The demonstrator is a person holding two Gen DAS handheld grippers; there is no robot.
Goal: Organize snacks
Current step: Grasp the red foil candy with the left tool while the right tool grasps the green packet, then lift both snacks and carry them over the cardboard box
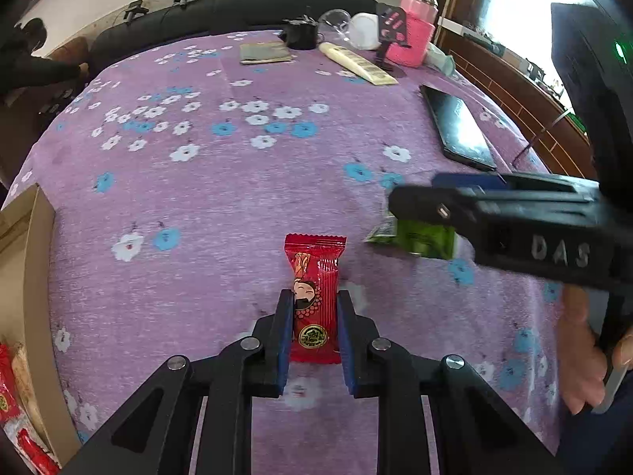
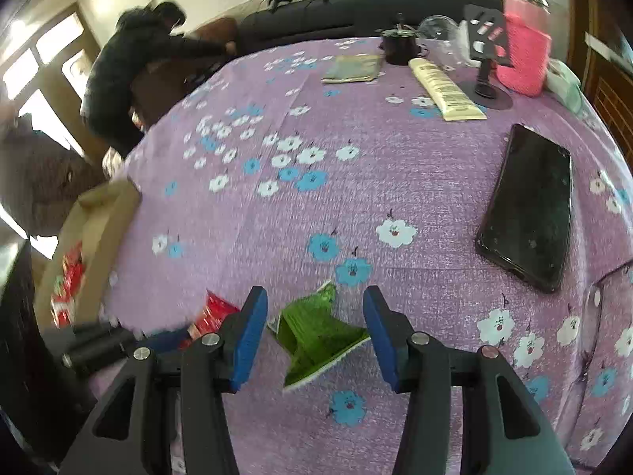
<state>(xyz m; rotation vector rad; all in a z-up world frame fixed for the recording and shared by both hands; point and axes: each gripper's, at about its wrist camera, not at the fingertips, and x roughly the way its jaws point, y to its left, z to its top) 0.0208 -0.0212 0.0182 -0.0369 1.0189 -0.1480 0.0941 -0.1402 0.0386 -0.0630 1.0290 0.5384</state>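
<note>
Blue pads of the left gripper [image 1: 315, 308] press on both long sides of a red snack packet [image 1: 315, 297], so this gripper is clamped on it. No earlier view is given, so I tell only this state. The packet is a small glossy red pillow wrapper with crimped ends, a cartoon figure in the middle and a round gold seal near its lower end. It lies lengthwise between the 2 pads on the purple flowered tablecloth [image 1: 221, 198], with its far end reaching past the fingertips.

To the right, the right gripper [image 2: 315, 308] stands with its jaws apart, and a green snack packet [image 2: 316, 336] lies between them. The pads do not touch it. This packet is shiny green, crumpled, with a pale edge, and it lies crooked on the cloth. In the left wrist view it shows partly under the right gripper's black body, with a hand [image 1: 581, 356] of the person at the right edge.

At the near left stands a cardboard box [image 1: 37, 261] with red packets inside. Far right lies a black phone [image 2: 530, 209]. At the far edge of the table are a cream tube [image 2: 443, 89], a folded greenish cloth [image 2: 352, 68], a black cup [image 2: 397, 47], a pink jar [image 2: 524, 55] and a black stand [image 2: 486, 59]. Beyond the far left corner, another person [image 2: 130, 67] in dark clothes bends over.
</note>
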